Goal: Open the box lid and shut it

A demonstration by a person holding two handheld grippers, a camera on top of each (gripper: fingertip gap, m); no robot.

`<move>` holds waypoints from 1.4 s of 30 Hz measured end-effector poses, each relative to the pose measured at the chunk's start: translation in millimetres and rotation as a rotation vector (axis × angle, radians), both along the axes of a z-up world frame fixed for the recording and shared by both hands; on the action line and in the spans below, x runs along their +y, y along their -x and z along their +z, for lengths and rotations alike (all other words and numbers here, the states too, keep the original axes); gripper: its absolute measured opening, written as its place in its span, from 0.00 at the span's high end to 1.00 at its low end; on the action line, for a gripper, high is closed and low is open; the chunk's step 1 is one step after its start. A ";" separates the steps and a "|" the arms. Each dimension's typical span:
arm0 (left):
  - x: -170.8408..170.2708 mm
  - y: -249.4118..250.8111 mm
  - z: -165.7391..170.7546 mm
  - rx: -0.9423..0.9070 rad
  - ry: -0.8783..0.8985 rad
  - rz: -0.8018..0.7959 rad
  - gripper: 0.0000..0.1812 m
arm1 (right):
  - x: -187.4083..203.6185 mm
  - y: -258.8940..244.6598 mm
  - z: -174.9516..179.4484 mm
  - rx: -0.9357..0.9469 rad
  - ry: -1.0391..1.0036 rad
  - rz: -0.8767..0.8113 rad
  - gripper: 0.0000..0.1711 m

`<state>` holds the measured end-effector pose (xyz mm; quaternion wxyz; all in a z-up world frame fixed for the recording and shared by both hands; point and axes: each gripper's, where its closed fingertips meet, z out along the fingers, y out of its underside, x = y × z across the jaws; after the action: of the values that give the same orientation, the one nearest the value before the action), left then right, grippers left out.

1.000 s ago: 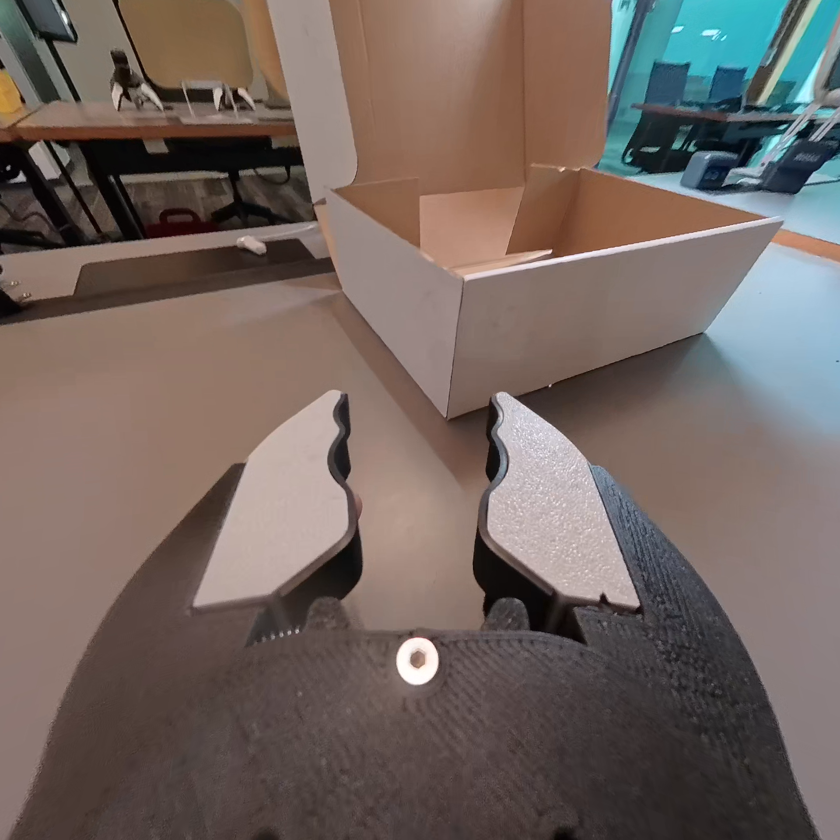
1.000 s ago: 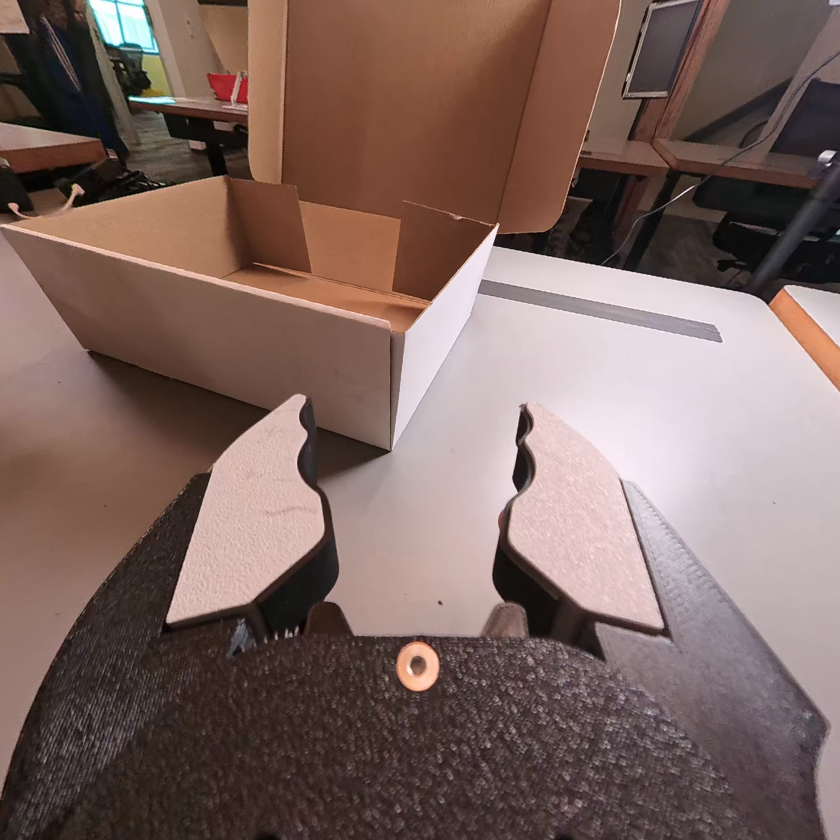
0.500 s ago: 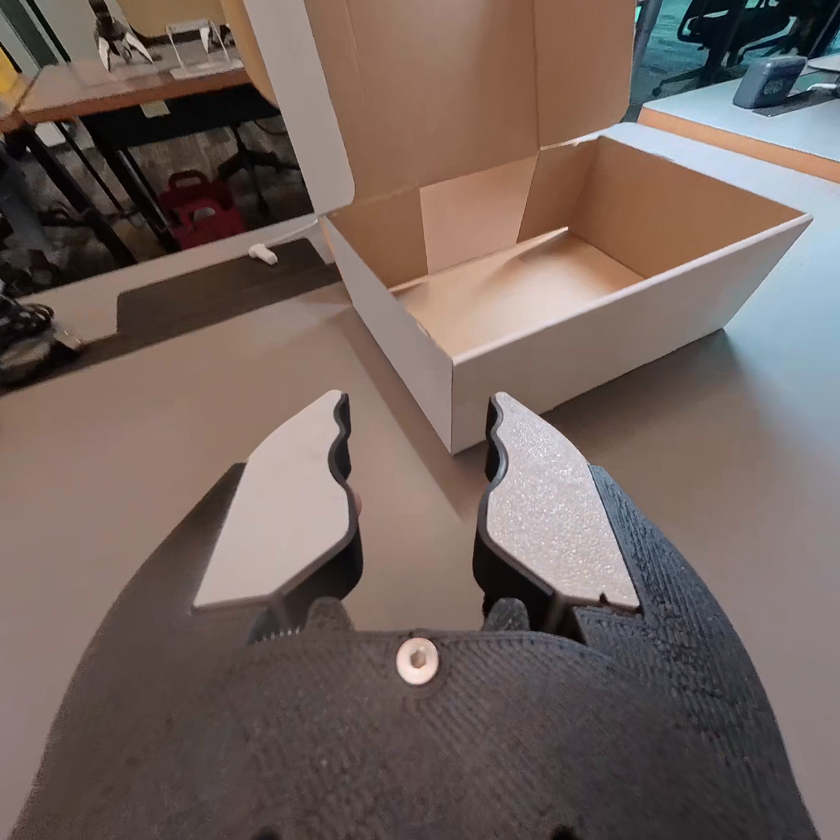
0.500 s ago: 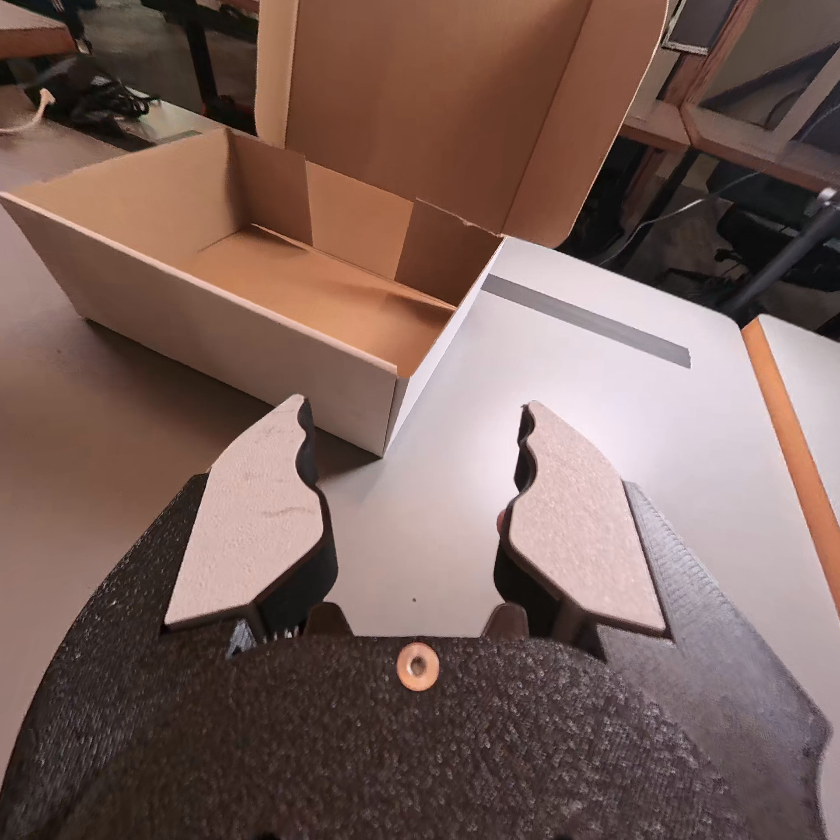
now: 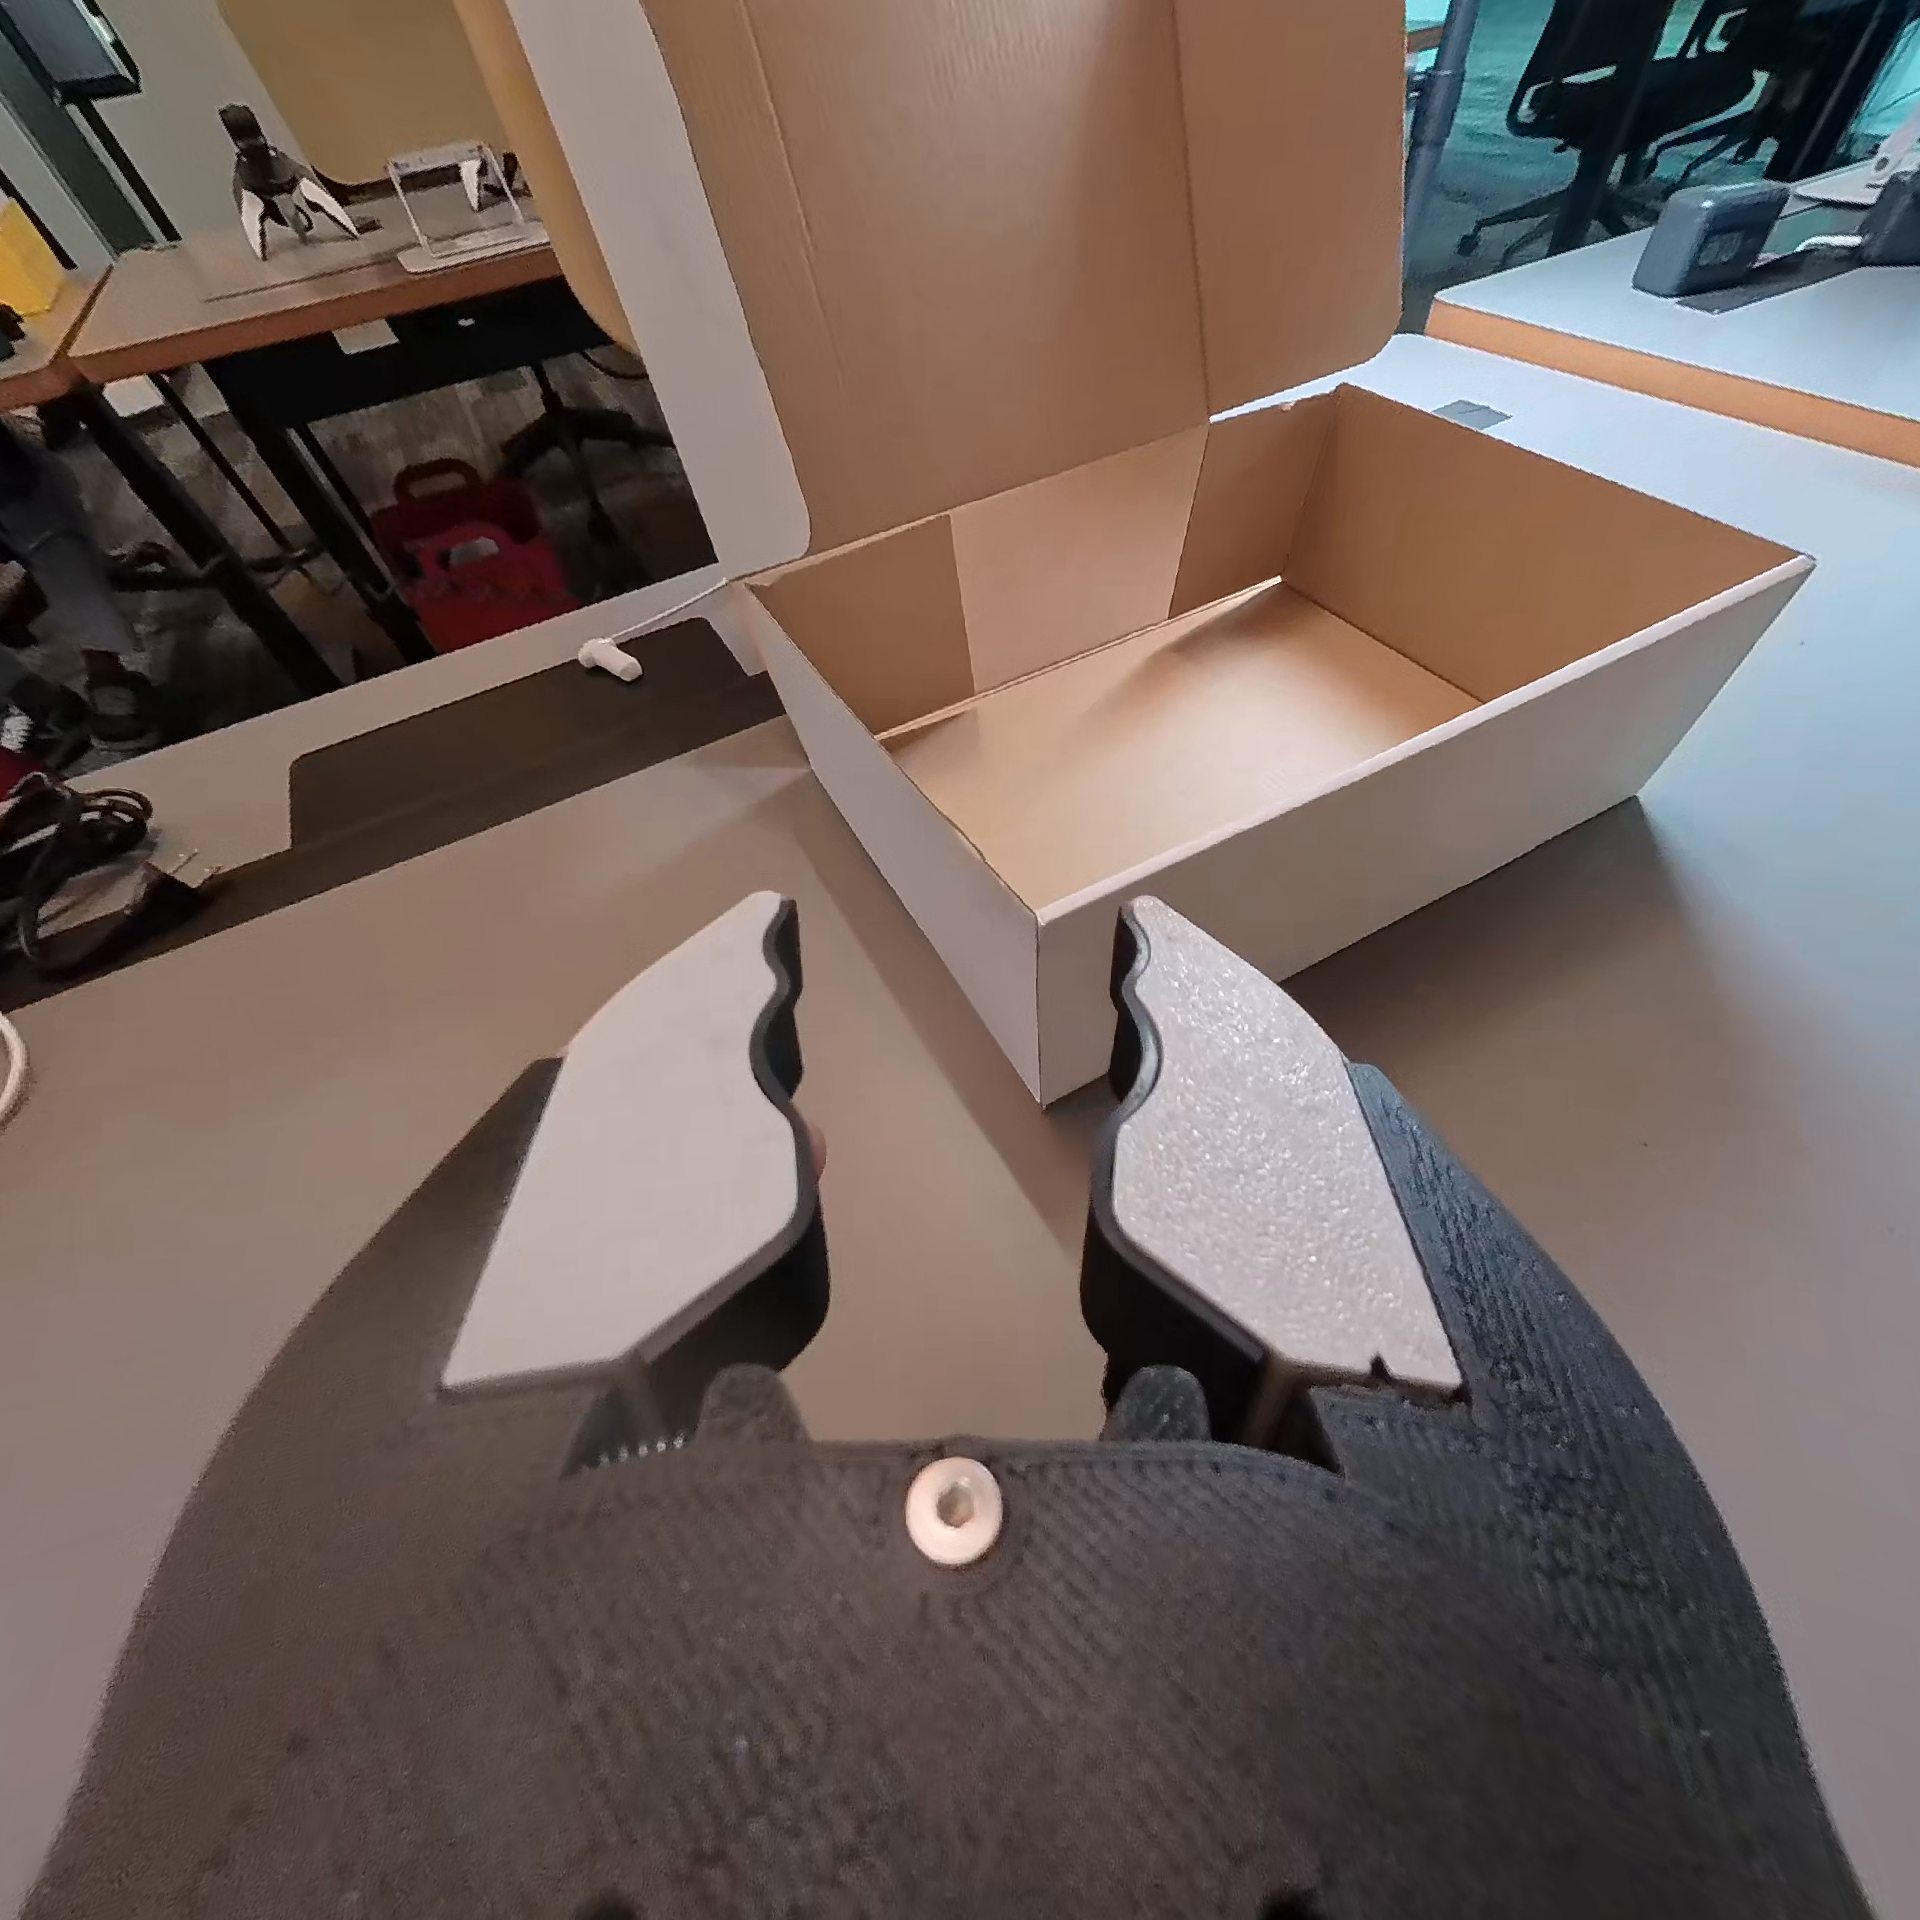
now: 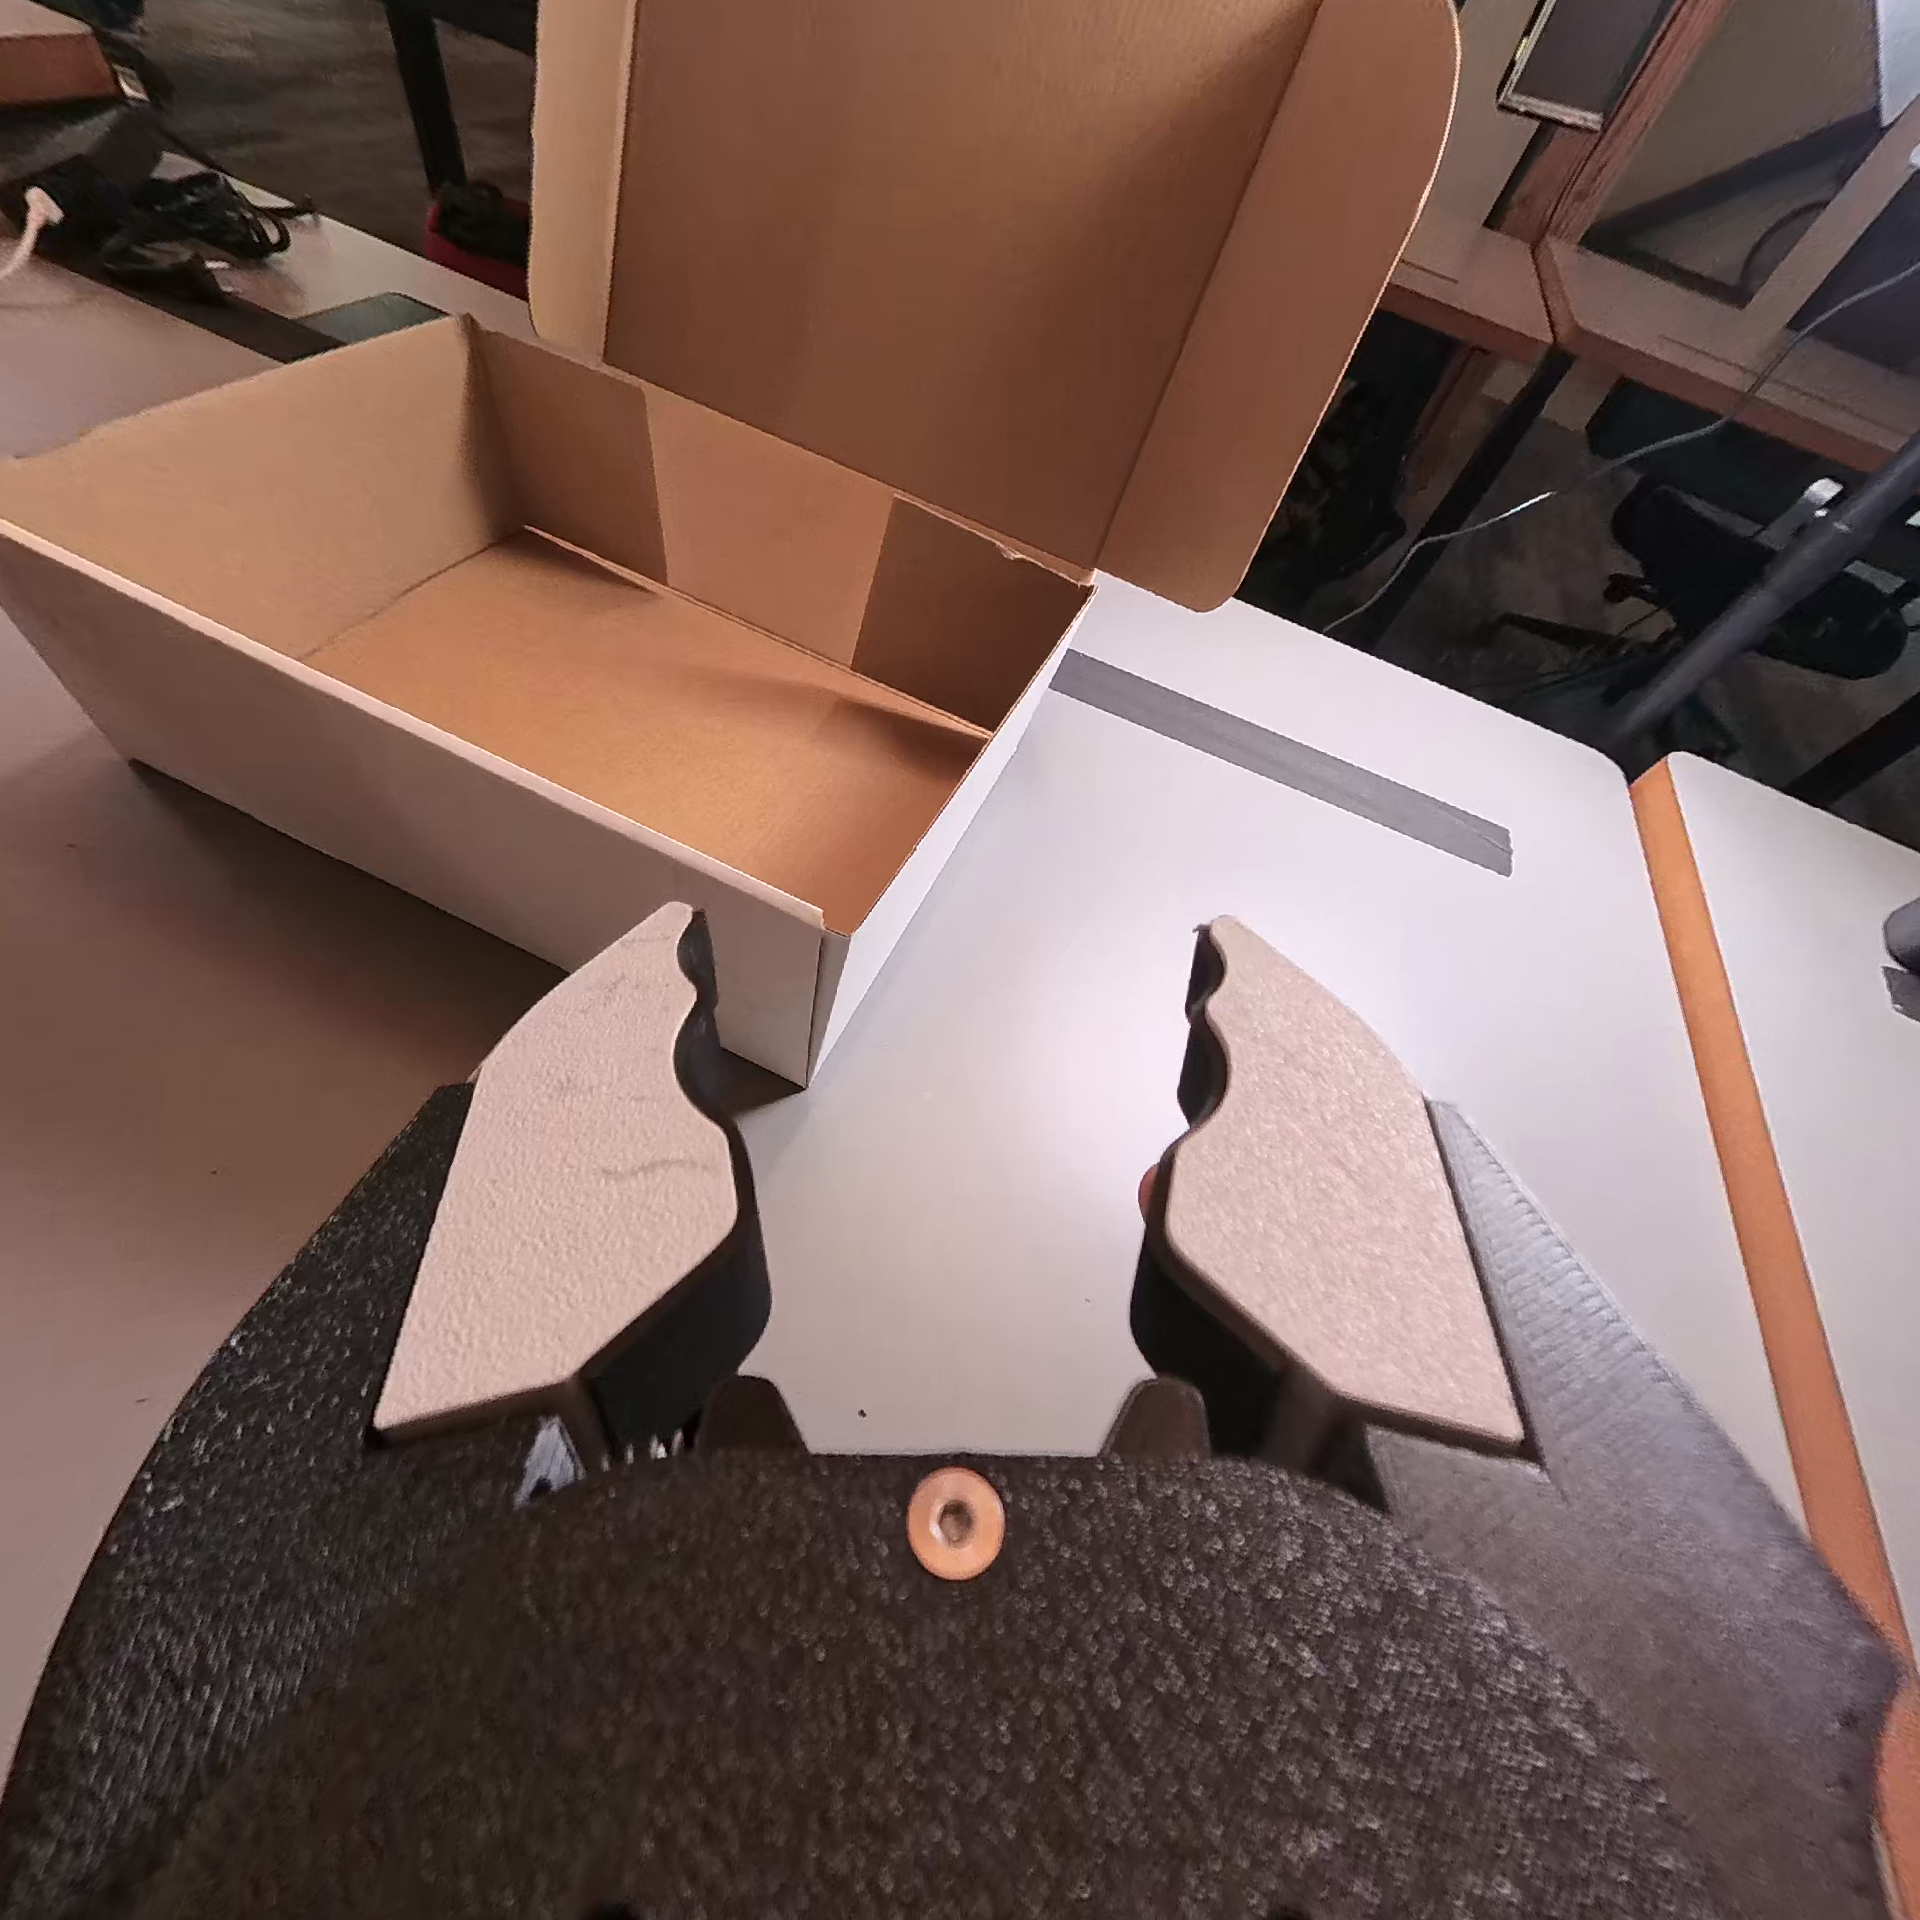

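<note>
A white cardboard box (image 5: 1351, 831) with a brown inside stands open and empty on the grey table; it also shows in the right wrist view (image 6: 416, 748). Its lid (image 5: 1018, 229) stands upright at the back, also seen in the right wrist view (image 6: 987, 239). My left gripper (image 5: 956, 977) is open and empty, just before the box's near left corner, above table height. My right gripper (image 6: 945, 987) is open and empty, just before the box's near right corner.
The grey table (image 5: 312, 1091) has a dark strip (image 5: 499, 779) at its far edge with a small white plug (image 5: 608, 660) on it. A grey tape strip (image 6: 1278, 769) lies right of the box. An orange-edged table (image 6: 1787, 1039) adjoins on the right. Desks and chairs stand beyond.
Both grippers have risen and now look down into the box from higher up. The lid stays upright. Both grippers stay open.
</note>
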<state>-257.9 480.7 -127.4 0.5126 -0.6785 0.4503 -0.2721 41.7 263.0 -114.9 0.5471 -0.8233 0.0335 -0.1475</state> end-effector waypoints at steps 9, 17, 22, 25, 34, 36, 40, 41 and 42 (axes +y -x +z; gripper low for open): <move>7.8 6.7 -16.7 -0.034 0.059 -0.044 0.67 | 9.9 -6.3 -10.7 0.058 -0.021 0.059 0.49; 36.6 -19.3 -3.5 -0.103 0.087 -0.057 0.71 | 57.6 -40.9 -11.0 0.078 -0.020 0.124 0.55; 75.5 -67.8 25.7 -0.126 0.082 -0.066 0.71 | 116.9 -91.7 9.7 0.083 -0.050 0.129 0.62; 110.4 -112.6 41.9 -0.117 0.095 -0.048 0.71 | 160.1 -139.2 19.1 0.055 -0.035 0.084 0.61; 203.2 -229.6 53.5 -0.043 0.104 0.091 0.65 | 255.1 -213.1 16.4 0.216 -0.002 0.039 0.48; 217.1 -236.5 59.7 -0.019 0.036 0.134 0.68 | 265.4 -211.2 22.8 0.212 -0.004 0.074 0.54; 227.7 -232.8 77.0 -0.006 -0.073 0.165 0.94 | 271.1 -195.5 43.1 0.166 -0.005 0.127 0.96; 226.5 -229.8 80.9 -0.008 -0.088 0.158 0.95 | 270.1 -190.6 48.8 0.146 -0.009 0.120 0.97; 223.3 -227.0 83.5 -0.009 -0.094 0.141 0.95 | 268.3 -184.1 51.5 0.127 0.006 0.113 0.98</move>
<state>-30.9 704.1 -43.9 0.5638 -0.6825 0.4116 -0.2168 225.8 531.3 -63.4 0.5490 -0.8331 0.0212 -0.0639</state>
